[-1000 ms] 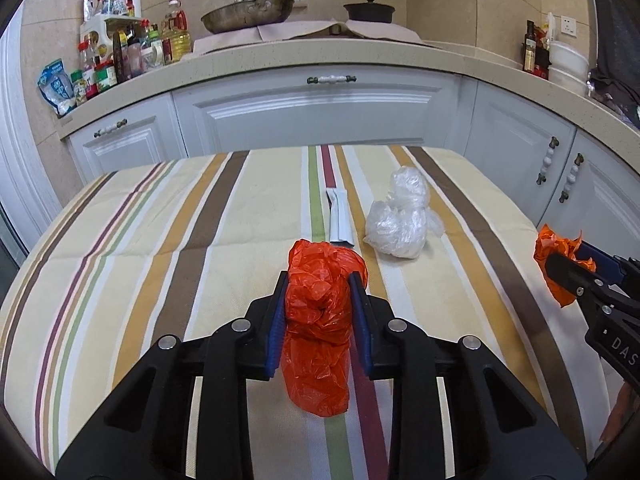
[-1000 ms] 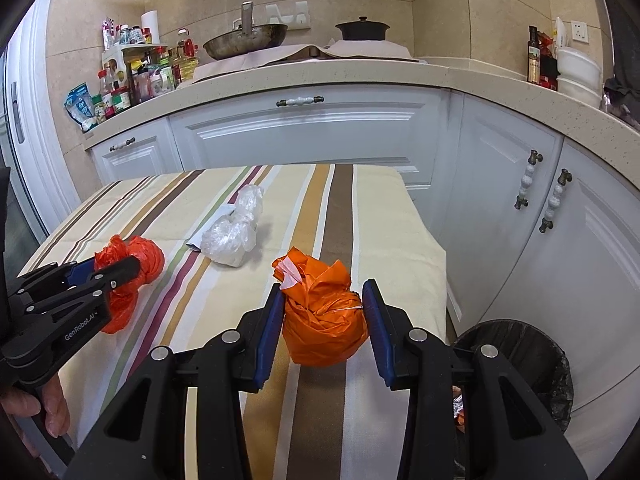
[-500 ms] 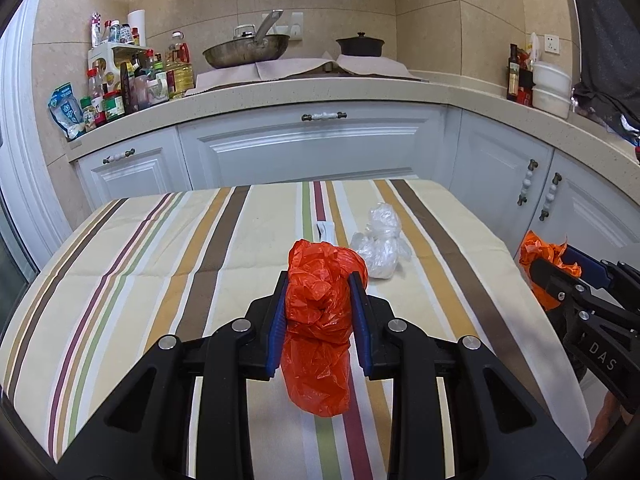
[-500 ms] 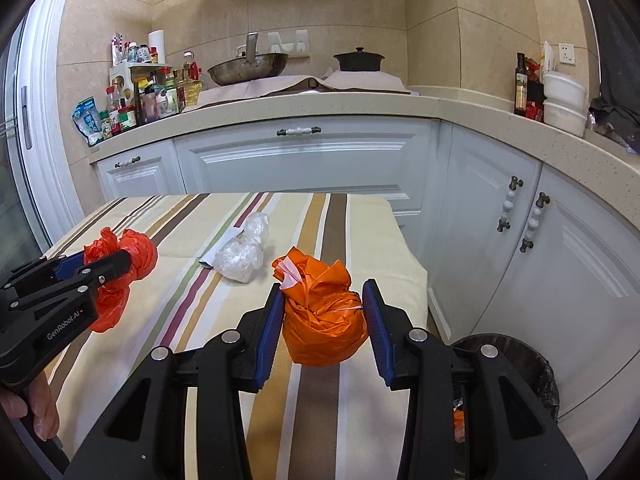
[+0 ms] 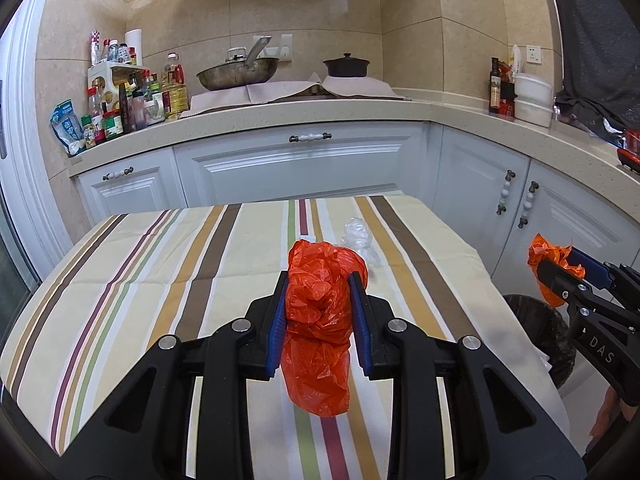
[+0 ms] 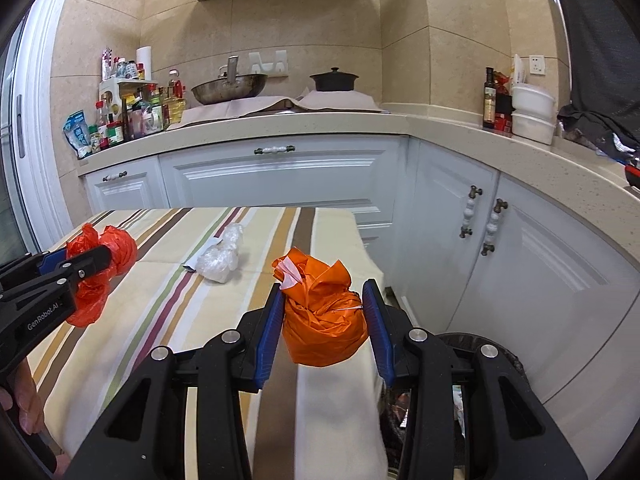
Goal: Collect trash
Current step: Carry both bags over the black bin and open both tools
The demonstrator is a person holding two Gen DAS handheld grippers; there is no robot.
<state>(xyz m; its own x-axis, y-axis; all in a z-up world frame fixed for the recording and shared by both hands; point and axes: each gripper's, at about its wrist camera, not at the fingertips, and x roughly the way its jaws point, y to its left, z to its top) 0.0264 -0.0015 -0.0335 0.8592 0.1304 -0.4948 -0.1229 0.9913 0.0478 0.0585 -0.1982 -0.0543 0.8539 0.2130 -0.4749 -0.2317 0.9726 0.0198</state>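
My left gripper (image 5: pixel 318 288) is shut on a crumpled red plastic bag (image 5: pixel 320 332) and holds it above the striped table (image 5: pixel 160 272). It also shows in the right wrist view (image 6: pixel 96 256). My right gripper (image 6: pixel 324 292) is shut on an orange tied bag (image 6: pixel 324 320), held over the table's right edge; it also shows in the left wrist view (image 5: pixel 548 268). A clear crumpled plastic bag (image 6: pixel 220 256) and a white wrapper (image 6: pixel 200 258) lie on the table. A black trash bin (image 5: pixel 536 332) stands on the floor right of the table.
White cabinets (image 5: pixel 304 168) and a counter (image 5: pixel 280 114) ring the table at back and right. A wok (image 5: pixel 236 74), a black pot (image 5: pixel 346 67) and several bottles (image 5: pixel 120 108) stand on the counter.
Both grippers have pulled back and risen with their bags still held. The right gripper now sits at the table's right edge, with the trash bin showing below it.
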